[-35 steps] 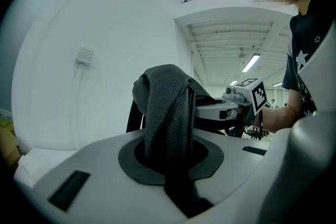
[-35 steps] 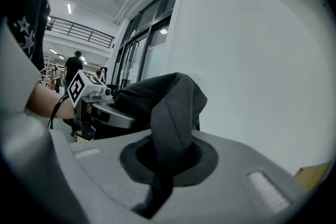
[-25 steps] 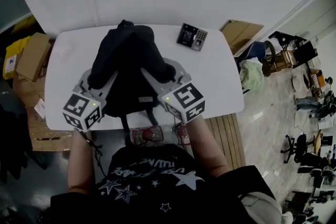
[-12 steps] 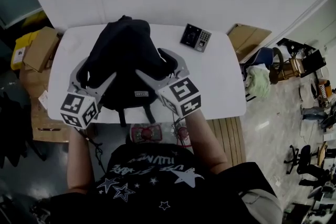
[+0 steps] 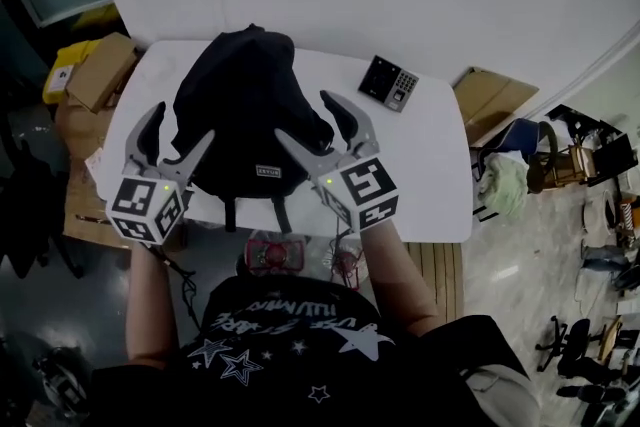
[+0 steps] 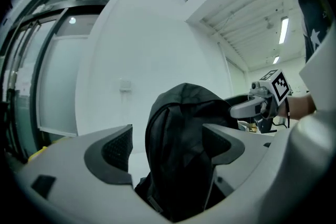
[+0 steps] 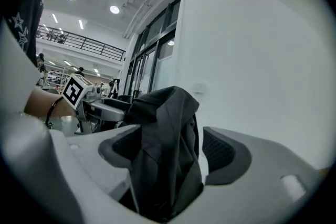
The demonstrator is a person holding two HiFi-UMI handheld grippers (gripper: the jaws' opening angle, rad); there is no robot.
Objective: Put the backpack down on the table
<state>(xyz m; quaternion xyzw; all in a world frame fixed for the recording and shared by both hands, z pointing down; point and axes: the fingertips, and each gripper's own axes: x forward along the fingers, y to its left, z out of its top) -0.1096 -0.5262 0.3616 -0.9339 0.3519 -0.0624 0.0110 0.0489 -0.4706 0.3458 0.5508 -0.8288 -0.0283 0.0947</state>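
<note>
The black fabric backpack (image 5: 240, 110) stands upright on the white table (image 5: 430, 177), its sides between each tool's jaws. The left gripper (image 5: 180, 125) and right gripper (image 5: 308, 120) have just been opening and are now released (placement looks done); only backing away seems left.

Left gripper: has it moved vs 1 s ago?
Yes. The left gripper has just opened its jaws and drawn slightly back off the backpack, toward the near-left corner of the table. The backpack still sits between the open jaws.
</note>
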